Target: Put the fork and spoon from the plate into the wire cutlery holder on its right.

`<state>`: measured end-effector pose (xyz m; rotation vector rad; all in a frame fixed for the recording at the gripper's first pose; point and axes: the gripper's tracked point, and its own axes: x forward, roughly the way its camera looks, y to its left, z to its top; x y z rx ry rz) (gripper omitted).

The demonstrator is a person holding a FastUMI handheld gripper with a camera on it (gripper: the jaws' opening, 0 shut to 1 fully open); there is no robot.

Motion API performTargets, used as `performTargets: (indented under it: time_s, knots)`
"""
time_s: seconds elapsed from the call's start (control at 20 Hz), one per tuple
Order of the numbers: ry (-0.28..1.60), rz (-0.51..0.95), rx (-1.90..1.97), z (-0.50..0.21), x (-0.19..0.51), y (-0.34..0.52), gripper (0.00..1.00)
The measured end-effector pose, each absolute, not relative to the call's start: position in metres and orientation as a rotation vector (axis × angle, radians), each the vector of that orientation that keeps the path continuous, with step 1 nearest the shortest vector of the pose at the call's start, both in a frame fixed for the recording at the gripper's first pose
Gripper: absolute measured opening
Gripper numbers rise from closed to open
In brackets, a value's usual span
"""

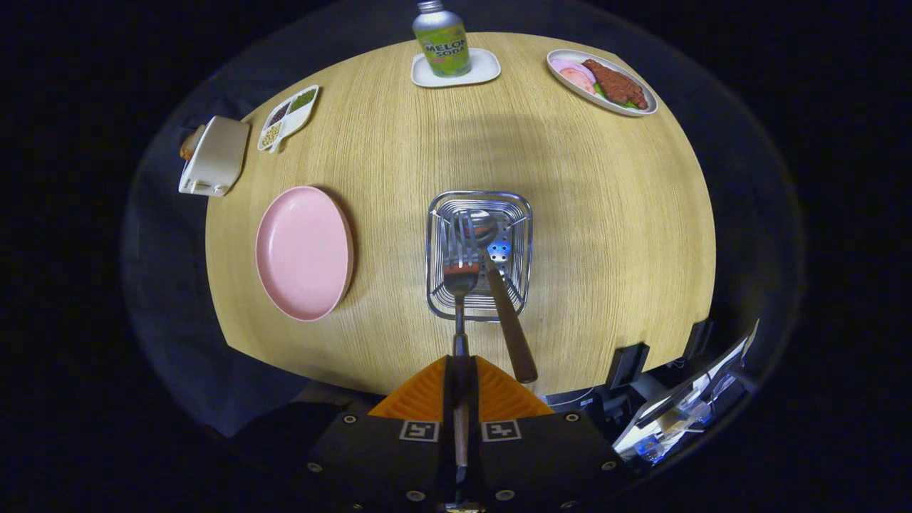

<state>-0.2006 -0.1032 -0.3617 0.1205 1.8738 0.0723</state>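
The gripper [460, 388] is closed on the fork [460, 285]: its 2 fingers [420, 395] press the wooden handle from either side, and the handle runs straight forward out of the narrow gap between them. The fork's metal neck and head reach just ahead of the fingertips, with the tines pointing away from the tool and hanging over the holder [479, 255], within its near-left part. Whether the tines touch the holder's floor cannot be told.

The holder is a square wire basket standing on the table [605, 214] just ahead of the fingers. The spoon [499, 285] is in it already: its bowl lies deep in the basket, just right of the fork's tines, and its wooden handle leans back over the near rim toward the tool, ending close to the right finger. The 2 utensils lie side by side, very near each other at the heads.

The plate [305, 253] is pink and bare, and sits on the table ahead and to the left of the gripper, left of the holder and apart from it.

Far beyond the holder stands a bottle [442, 37] on a small white tray [479, 71]. Beyond and to the right is an oval dish of food [602, 82]. Far to the left are a divided dish [286, 117] and a cream box [215, 157] at the table's edge.
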Motion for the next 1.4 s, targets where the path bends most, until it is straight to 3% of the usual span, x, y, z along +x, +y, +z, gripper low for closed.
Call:
performTargets:
  time_s: [0.7,1.1,1.4]
  knots:
    - [1.823,0.041,0.177,-0.388,-0.151,-0.102,0.11]
    - [1.442,0.061,0.254,-0.326,-0.076,-0.087,0.11]
    - [1.146,0.114,0.239,-0.263,-0.033,-0.076,0.27]
